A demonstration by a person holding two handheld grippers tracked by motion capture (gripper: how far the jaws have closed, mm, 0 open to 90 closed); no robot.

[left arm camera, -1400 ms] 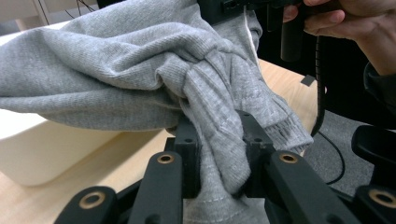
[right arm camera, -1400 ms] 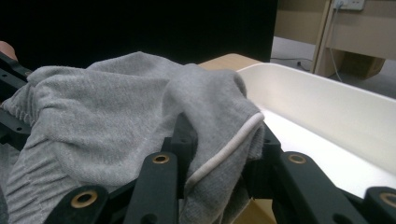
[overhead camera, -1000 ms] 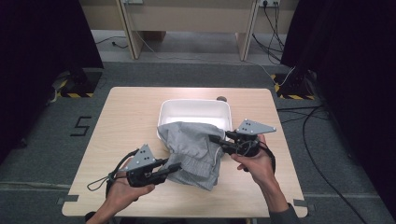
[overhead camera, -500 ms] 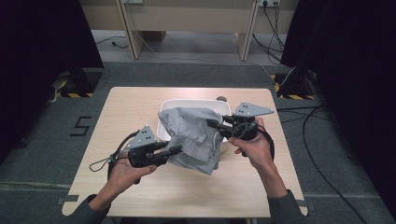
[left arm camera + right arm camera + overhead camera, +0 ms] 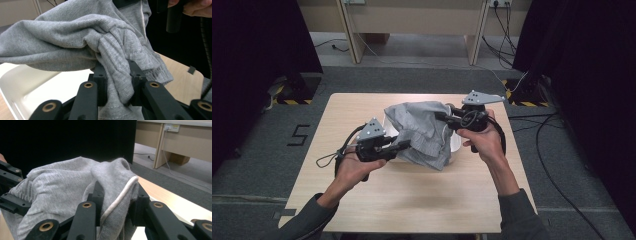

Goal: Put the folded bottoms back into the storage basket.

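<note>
1. Both forearms reach in from the near edge of the table (image 5: 362, 210), sleeves dark, hands wrapped round the gripper handles.
2. The left gripper (image 5: 404, 144) lies roughly level, jaws pointing across toward the other hand; the left hand (image 5: 354, 167) grips it from below.
3. The right gripper (image 5: 439, 116) sits farther from the person, jaws pointing back toward the left one, with the right hand (image 5: 482, 137) behind it.
4. Left jaws are clamped on a bunched fold of the grey garment (image 5: 75, 40); right jaws are pinched on a hem with pale piping.
5. The garment (image 5: 422, 132) hangs stretched between the two grippers, crumpled and sagging below them.
6. It hangs over a white tray (image 5: 30, 85); whether its lowest fold touches the tray, I can't quite tell.
</note>
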